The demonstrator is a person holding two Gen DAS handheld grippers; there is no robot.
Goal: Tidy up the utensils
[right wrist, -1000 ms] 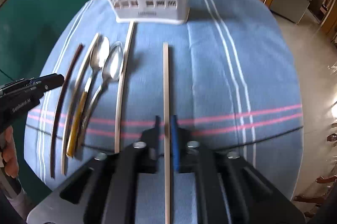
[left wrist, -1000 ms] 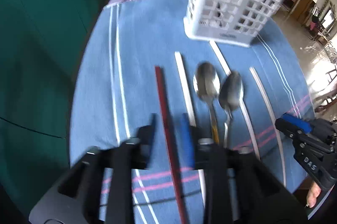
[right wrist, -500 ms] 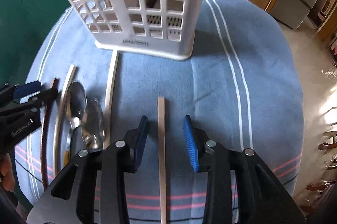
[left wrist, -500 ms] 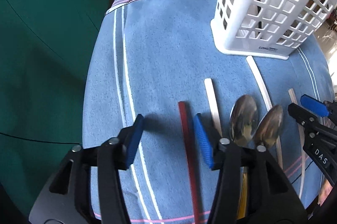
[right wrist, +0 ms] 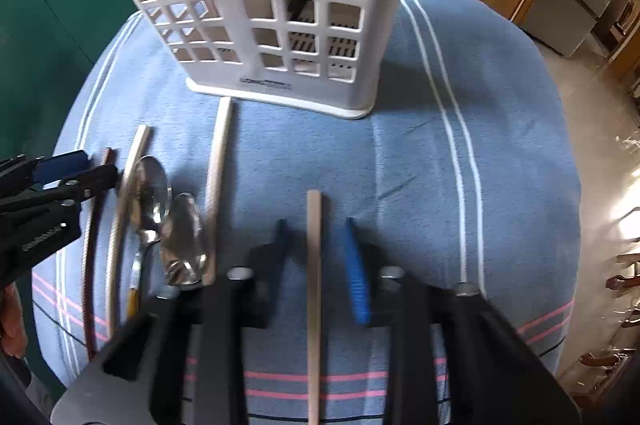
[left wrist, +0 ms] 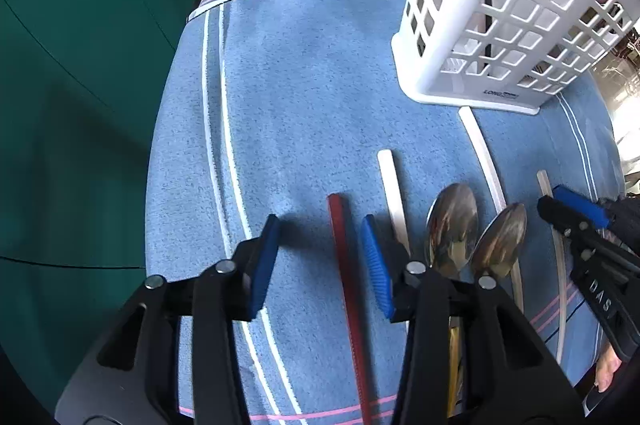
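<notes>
I start on the left, where my left gripper (left wrist: 320, 225) points down over the blue cloth (left wrist: 300, 105) that covers the surface. Its jaws have just been closing, but they are not shut yet. The red stick (left wrist: 344, 265) lies flat between them, close to the pad on the right side, and neither pad touches it. I think I should slide a little so the stick sits in the middle, then squeeze slowly so it does not roll away. Next to it lie a short pale stick (left wrist: 394, 193) and two spoons (left wrist: 454, 225), side by side and very near my gripper, so I must not bump them. After them comes a long white stick (left wrist: 484, 161) that reaches almost to the white basket (right wrist: 280, 5) at the back. On the right, my right gripper (right wrist: 316, 225) also points down. Its jaws have just been closing too, and the view from it shows a small gap on each side of the tan stick (right wrist: 314, 285) that lies between them. That stick looks nicely in the middle, so I would just finish the squeeze. The sticks are thin and lie flat, so I need to stay low. Then I would lift each one straight up, tip it on end, and drop it into the basket.
</notes>
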